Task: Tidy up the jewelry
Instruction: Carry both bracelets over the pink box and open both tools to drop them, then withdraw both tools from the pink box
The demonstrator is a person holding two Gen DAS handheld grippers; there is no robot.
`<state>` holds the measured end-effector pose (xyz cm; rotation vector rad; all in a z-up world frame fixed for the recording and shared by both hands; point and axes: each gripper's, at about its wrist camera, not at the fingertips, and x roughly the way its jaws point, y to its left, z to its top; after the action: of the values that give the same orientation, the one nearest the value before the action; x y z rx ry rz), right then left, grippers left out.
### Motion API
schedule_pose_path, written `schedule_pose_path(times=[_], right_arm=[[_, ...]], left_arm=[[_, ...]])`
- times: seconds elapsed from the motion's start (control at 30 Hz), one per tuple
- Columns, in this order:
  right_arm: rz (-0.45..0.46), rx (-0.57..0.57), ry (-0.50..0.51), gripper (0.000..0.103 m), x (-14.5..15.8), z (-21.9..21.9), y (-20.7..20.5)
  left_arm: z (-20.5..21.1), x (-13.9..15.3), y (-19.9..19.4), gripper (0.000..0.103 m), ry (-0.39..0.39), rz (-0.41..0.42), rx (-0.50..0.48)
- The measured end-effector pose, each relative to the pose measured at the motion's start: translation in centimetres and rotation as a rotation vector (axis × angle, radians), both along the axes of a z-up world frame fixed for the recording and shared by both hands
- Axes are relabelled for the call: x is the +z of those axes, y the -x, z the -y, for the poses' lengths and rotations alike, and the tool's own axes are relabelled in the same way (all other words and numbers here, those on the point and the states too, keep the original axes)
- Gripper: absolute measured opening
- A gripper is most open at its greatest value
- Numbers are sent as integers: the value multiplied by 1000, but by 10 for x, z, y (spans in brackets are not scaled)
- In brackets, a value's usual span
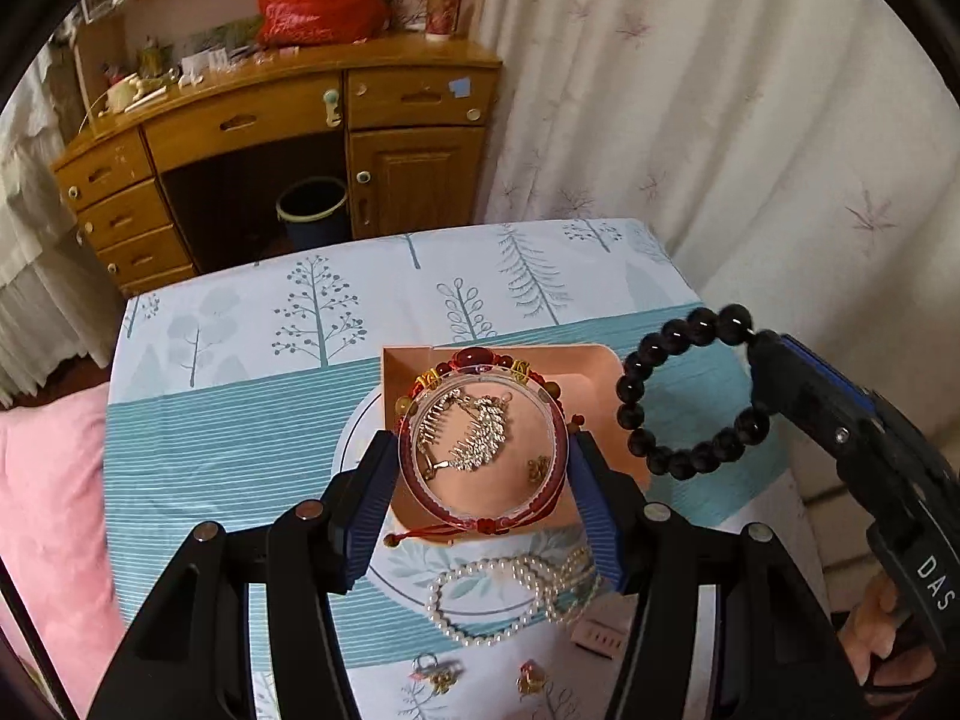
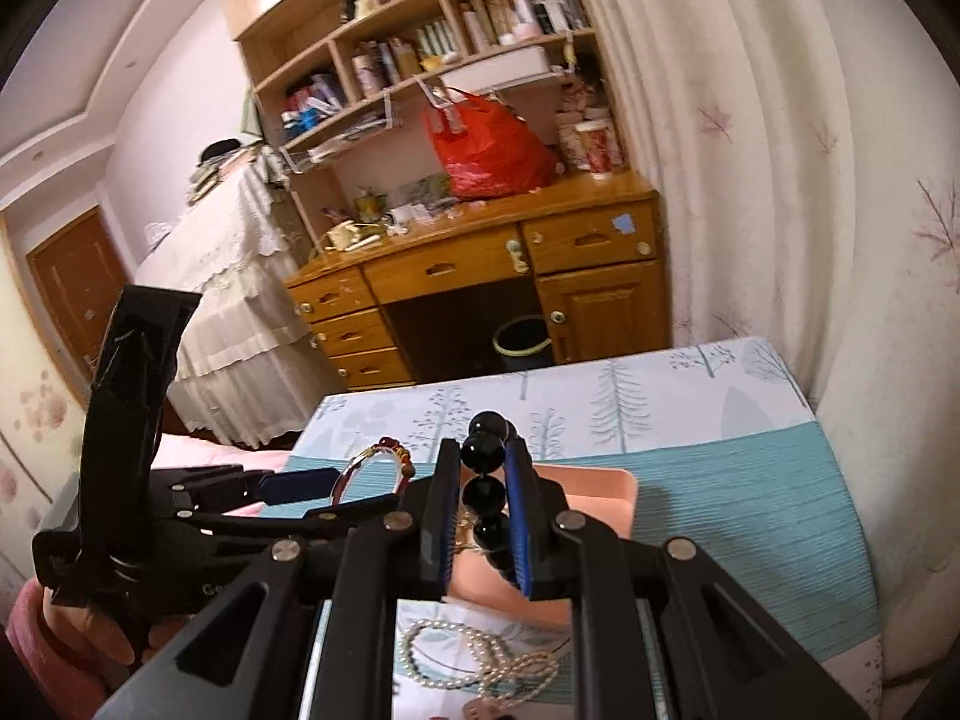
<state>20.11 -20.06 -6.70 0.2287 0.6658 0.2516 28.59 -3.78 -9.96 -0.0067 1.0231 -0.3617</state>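
Note:
A pink tray [image 1: 594,369] on the tree-print tablecloth holds a silver necklace [image 1: 474,438] and a small gold piece [image 1: 539,468]. My left gripper [image 1: 483,468] is shut on a red bangle with a beaded cord [image 1: 420,489], holding it above the tray. My right gripper [image 2: 483,516] is shut on a black bead bracelet [image 2: 483,489], which hangs right of the tray in the left wrist view [image 1: 690,396]. A pearl necklace [image 1: 510,594] lies on a plate in front of the tray, with small gold pieces [image 1: 531,678] nearer me.
A wooden desk [image 1: 270,120] with a red bag and a bin stands beyond the table. White curtains [image 1: 720,90] hang at right. A pink cushion [image 1: 48,510] lies at left. A small white clip [image 1: 597,639] lies by the pearls.

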Motion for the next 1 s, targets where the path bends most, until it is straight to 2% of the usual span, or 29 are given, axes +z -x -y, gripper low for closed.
schedule_pose_path(times=[0.03, 0.13, 0.2, 0.3, 0.6, 0.77, 1.0], right_arm=[[-14, -11, 1, 16, -3, 3, -2], [-80, -19, -39, 19, -12, 11, -9], [-114, -50, -50, 23, -18, 17, -10], [-119, -66, -66, 24, -22, 21, -7], [-205, -109, -125, 32, -36, 30, -2], [-311, -119, -149, 35, -55, 34, 0], [-520, -140, -264, 35, -94, 44, 19]], left_arm=[[1, -2, -1, 57, 2, 2, -1], [5, -10, -6, 91, -53, -15, 25], [3, -11, -4, 91, -75, -12, 44], [-4, -14, -5, 91, -57, -38, 58], [-23, -23, -2, 91, -82, -71, 111], [-32, -35, 5, 91, -172, -68, 167], [-46, -64, 31, 91, -282, -97, 160]])
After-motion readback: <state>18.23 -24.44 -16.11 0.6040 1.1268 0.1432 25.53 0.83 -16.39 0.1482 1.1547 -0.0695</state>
